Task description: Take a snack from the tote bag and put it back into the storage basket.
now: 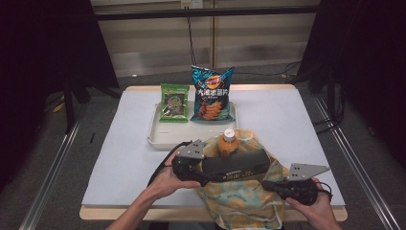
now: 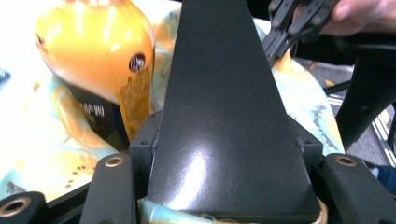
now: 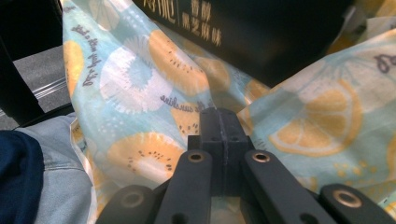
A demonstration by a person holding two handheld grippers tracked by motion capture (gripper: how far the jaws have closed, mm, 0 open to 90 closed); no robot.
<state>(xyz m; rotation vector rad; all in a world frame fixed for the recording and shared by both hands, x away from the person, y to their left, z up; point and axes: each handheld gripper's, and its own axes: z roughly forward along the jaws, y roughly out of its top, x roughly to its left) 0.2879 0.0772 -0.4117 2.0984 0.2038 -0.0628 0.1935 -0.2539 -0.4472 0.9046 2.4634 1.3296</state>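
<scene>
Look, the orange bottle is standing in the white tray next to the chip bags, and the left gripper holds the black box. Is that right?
Not quite. The orange bottle stands in the fruit-print bag, behind the black box, not in the white tray; the high view shows it. The left gripper does hold the box.

"黑芝麻味" on black box [image 3: 261,32]
</scene>
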